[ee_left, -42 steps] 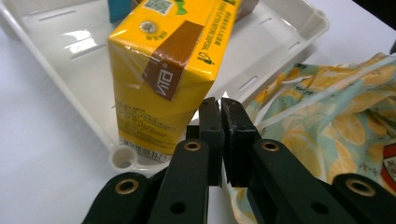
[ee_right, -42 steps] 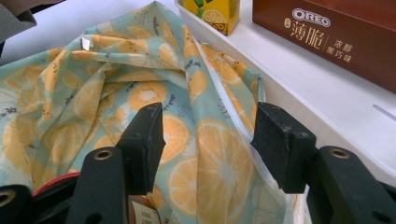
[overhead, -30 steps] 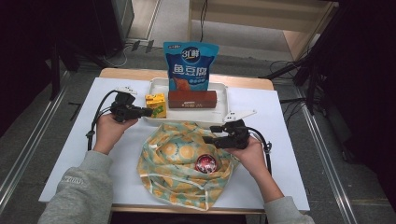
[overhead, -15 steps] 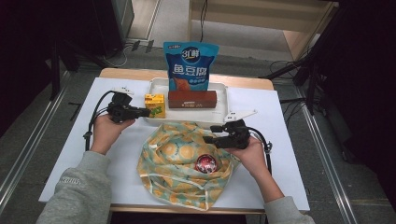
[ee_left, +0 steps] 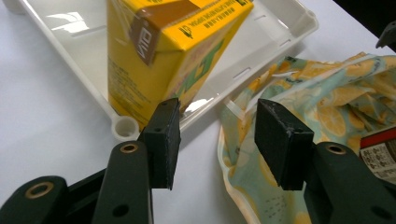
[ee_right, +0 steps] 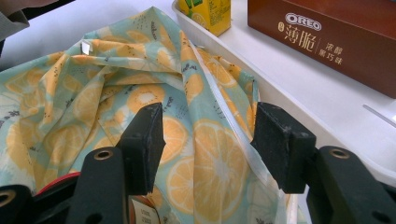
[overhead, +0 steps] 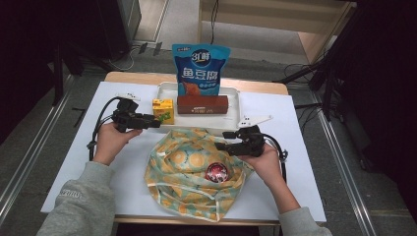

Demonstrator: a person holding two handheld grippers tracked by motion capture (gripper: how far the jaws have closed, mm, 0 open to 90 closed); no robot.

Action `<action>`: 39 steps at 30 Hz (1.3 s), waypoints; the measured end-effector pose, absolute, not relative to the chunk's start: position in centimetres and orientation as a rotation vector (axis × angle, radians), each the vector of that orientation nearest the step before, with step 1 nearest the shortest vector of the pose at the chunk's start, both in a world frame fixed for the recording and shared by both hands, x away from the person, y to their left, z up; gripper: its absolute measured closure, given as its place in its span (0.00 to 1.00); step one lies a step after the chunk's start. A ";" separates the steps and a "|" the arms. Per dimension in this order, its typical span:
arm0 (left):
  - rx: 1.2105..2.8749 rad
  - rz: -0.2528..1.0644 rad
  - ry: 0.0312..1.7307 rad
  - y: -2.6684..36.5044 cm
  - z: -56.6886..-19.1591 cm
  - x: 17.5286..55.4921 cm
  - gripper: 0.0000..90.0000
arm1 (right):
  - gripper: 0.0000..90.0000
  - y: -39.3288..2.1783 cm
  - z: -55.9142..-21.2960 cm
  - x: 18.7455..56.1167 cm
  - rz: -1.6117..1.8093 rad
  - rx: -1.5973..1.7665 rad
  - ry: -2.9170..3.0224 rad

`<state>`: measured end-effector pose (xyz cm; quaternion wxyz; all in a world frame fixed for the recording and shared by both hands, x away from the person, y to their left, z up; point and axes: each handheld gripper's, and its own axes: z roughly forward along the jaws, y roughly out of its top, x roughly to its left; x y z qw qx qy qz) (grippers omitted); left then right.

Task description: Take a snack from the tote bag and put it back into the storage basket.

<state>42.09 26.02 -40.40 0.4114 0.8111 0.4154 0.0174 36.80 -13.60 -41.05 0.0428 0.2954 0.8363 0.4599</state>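
Your left gripper (ee_left: 215, 140) has just been opening, jaws apart and empty, beside the yellow juice carton (ee_left: 163, 56) standing in the white tray (ee_left: 275, 42). Your right gripper (ee_right: 208, 144) (jaws apart) hovers over the orange-print cloth bag (ee_right: 93, 102), its rim against the tray, with the Oreo box (ee_right: 327, 42) just beyond

A white sheet is covering the wooden surface (overhead: 123, 77), leaving its far edge showing. Grey floor (overhead: 167, 29) is surrounding it, with black cables (overhead: 133, 51) lying on it. Metal rails (overhead: 29, 157) are running along both sides. Dark equipment is standing beyond.
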 end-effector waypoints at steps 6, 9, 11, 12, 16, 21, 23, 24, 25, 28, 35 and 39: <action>2.056 0.044 1.023 25.7 -40.4 41.7 0.51 | 0.49 -13.9 -40.9 36.5 1.392 0.913 2.567; 2.064 0.041 1.014 25.7 -40.4 41.6 0.50 | 0.49 -14.0 -40.7 36.4 1.396 0.916 2.564; 2.070 0.037 1.007 25.6 -40.4 41.5 0.50 | 0.49 -14.1 -40.6 36.3 1.401 0.913 2.560; 2.070 0.037 1.007 25.6 -40.4 41.5 0.50 | 0.49 -14.1 -40.6 36.3 1.401 0.913 2.560; 2.076 0.024 0.991 25.6 -40.5 41.5 0.49 | 0.50 -14.2 -40.5 36.2 1.392 0.918 2.561; 2.079 0.025 0.979 25.5 -40.5 41.4 0.49 | 0.50 -14.3 -40.3 36.0 1.402 0.918 2.559; 2.083 0.025 0.980 25.5 -40.5 41.3 0.48 | 0.50 -14.2 -40.2 35.8 1.405 0.913 2.561; 2.086 0.028 0.981 25.5 -40.5 41.3 0.48 | 0.50 -14.2 -40.2 35.8 1.407 0.904 2.561; 2.084 0.031 0.982 25.6 -40.5 41.3 0.48 | 0.50 -14.2 -40.1 35.7 1.407 0.901 2.562; 2.077 0.036 0.989 25.7 -40.5 41.3 0.49 | 0.51 -14.1 -40.0 35.5 1.406 0.892 2.570; 2.082 0.040 0.999 25.8 -40.7 41.2 0.49 | 0.51 -13.8 -39.7 34.9 1.407 0.884 2.587; 2.082 0.040 0.998 25.9 -40.6 41.2 0.49 | 0.51 -13.5 -39.5 34.4 1.413 0.875 2.591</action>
